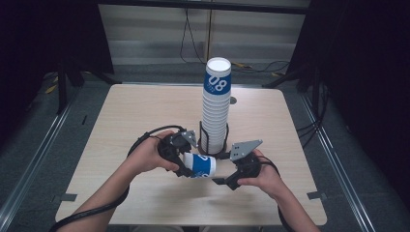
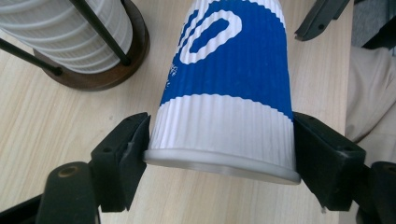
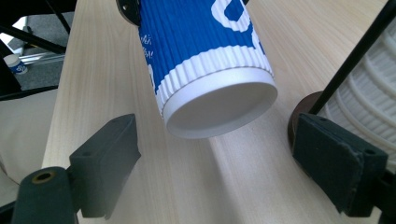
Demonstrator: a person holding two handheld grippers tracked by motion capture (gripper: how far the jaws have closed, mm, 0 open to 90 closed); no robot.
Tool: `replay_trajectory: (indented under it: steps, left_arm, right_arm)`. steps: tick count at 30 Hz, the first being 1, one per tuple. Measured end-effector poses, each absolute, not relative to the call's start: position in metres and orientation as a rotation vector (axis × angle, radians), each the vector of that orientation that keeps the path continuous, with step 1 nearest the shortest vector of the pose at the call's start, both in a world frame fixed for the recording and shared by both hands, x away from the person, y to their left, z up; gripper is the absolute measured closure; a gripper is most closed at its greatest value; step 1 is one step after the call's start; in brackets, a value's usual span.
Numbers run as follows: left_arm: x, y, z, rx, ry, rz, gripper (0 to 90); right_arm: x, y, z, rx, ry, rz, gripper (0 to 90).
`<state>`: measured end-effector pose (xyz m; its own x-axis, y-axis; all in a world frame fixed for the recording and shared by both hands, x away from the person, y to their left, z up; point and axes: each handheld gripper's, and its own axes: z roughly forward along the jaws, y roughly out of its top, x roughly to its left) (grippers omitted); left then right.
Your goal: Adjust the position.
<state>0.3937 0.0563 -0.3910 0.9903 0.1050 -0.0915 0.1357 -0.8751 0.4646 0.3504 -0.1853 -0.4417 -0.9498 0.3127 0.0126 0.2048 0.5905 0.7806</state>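
A blue-and-white ribbed paper cup (image 1: 200,165) lies level above the table's front middle. My left gripper (image 1: 186,164) is shut on its rim end; in the left gripper view both pads (image 2: 137,140) press the white band of the cup (image 2: 229,93) just above the rim. My right gripper (image 1: 223,175) stands open at the cup's other end. In the right gripper view the cup's round base (image 3: 219,109) hangs ahead of the wide-spread jaws of my right gripper (image 3: 219,144), touching neither pad.
A tall stack of the same cups (image 1: 216,106) stands upright in a black wire holder with a brown round base (image 2: 107,74), just behind both grippers at the middle of the wooden table (image 1: 145,111). Cables cross the dark floor behind.
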Motion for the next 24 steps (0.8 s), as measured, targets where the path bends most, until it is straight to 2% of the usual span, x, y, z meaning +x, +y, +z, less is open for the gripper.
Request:
replay_trajectory:
  steps: [24]
  left_arm:
    - [0.392,0.043,-0.387,2.754,0.142,-0.072,23.0]
  right_arm:
    - [0.352,-0.176,-0.440,0.416,2.770,1.194,14.2]
